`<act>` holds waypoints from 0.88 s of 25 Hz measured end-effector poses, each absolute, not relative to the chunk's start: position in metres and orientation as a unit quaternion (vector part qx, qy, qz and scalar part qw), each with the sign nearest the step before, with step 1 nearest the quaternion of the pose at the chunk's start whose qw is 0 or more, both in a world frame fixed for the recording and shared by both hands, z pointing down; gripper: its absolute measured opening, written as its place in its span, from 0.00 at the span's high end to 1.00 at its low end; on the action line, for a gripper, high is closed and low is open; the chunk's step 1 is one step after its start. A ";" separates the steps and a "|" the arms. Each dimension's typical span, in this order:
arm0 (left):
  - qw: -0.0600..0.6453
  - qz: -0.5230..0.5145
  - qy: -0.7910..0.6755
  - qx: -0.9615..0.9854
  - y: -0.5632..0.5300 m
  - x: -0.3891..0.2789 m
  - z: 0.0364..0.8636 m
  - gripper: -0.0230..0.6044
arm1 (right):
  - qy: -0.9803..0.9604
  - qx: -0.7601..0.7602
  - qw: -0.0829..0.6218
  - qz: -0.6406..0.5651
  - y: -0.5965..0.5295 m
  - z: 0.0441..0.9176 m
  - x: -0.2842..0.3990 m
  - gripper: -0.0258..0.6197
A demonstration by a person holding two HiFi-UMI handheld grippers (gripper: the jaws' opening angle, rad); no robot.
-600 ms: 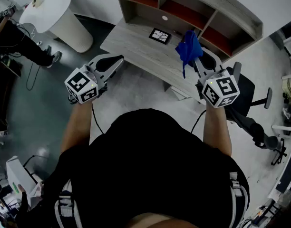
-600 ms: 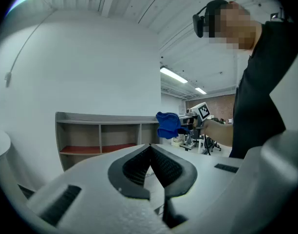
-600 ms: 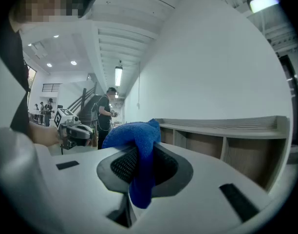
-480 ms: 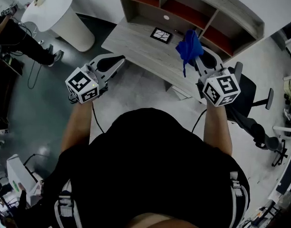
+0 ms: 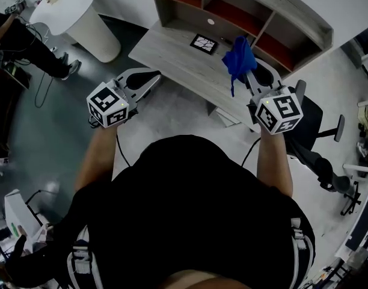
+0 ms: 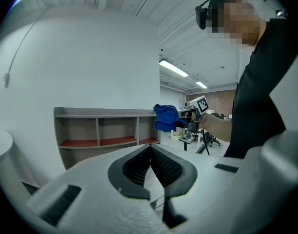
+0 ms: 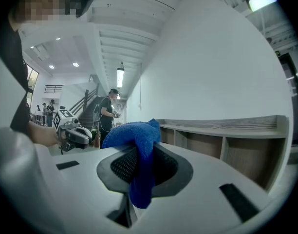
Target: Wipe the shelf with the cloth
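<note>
R gripper (image 5: pixel 249 77) clamped on cloth (image 5: pixel 238 60); L gripper (image 5: pixel 149 78) closed, empty. Short of shelf (image 5: pixel 232 14), apparently no wiping yet, all left.

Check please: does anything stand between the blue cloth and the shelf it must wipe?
Nothing visible does. The right tool holds the blue cloth up over the desk, in front of the shelf and its open compartments. Only a flat marker card lies on the desk, left of the cloth and below it.
</note>
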State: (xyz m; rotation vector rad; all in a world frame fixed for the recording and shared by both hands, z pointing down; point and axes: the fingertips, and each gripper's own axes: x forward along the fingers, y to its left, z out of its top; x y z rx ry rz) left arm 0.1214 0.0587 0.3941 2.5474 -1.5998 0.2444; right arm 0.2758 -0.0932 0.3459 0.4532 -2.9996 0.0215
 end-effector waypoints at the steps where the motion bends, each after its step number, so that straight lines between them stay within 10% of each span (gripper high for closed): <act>1: 0.062 0.082 -0.529 0.842 0.060 0.124 0.394 0.94 | -0.987 0.149 0.053 0.008 -0.093 0.346 0.278 0.88; 22: 0.077 0.040 -0.542 0.836 0.045 0.110 0.415 0.94 | -0.984 0.159 0.075 0.006 -0.108 0.354 0.280 0.88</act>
